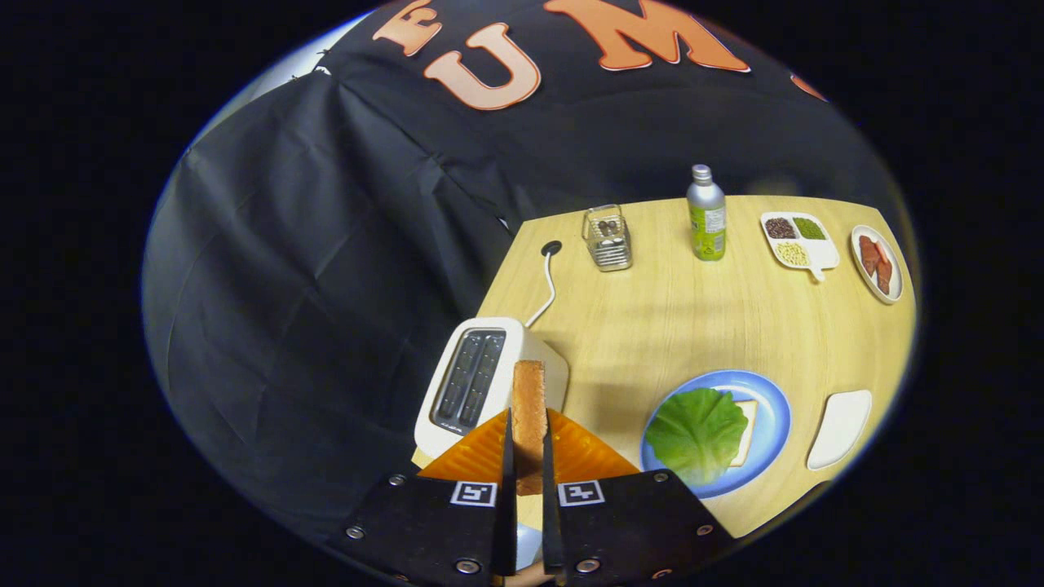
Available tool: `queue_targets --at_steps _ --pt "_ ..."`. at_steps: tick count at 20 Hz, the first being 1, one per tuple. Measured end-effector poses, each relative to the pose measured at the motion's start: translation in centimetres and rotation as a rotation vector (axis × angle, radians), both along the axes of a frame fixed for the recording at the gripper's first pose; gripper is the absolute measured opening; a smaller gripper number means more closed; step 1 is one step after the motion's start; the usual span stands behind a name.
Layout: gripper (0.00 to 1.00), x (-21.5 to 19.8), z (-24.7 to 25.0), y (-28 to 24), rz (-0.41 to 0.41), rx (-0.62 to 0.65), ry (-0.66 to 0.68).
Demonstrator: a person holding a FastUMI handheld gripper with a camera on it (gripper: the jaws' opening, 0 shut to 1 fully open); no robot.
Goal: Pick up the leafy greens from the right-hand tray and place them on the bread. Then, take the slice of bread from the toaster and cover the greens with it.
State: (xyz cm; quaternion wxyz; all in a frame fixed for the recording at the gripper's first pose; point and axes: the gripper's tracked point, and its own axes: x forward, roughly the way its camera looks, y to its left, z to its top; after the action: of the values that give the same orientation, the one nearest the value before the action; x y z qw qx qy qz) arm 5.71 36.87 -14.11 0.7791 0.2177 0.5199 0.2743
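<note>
My gripper point(528, 436) is shut on a slice of bread point(529, 403), held upright and edge-on between the two fingers, lifted above the table. Just ahead and to the left stands the white toaster point(473, 383), its two slots looking empty. To the right of the fingers lies a blue plate point(775, 416) with a leafy green point(696, 432) spread over another bread slice point(747, 432), of which only the right edge peeks out.
A white empty tray point(840, 428) lies right of the blue plate. Farther back stand a wire basket point(608, 238), a green bottle point(706, 214), a divided dish of grains point(798, 239) and a plate of red slices point(877, 262). The toaster's cord point(545, 293) runs to a hole.
</note>
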Motion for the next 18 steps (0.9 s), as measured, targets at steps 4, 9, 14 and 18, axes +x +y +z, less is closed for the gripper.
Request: queue_targets --at_steps 4,9,14,18 --pt "0.13 -0.6 -2.9 -2.6 -0.017 0.017 0.039" --pt "0.13 -1.4 -7.2 -5.3 -0.036 0.018 0.079" --pt "0.13 -1.3 -10.3 -7.3 -0.046 0.024 0.086" --pt "0.13 -1.8 -12.5 -7.5 -0.033 0.032 0.103"
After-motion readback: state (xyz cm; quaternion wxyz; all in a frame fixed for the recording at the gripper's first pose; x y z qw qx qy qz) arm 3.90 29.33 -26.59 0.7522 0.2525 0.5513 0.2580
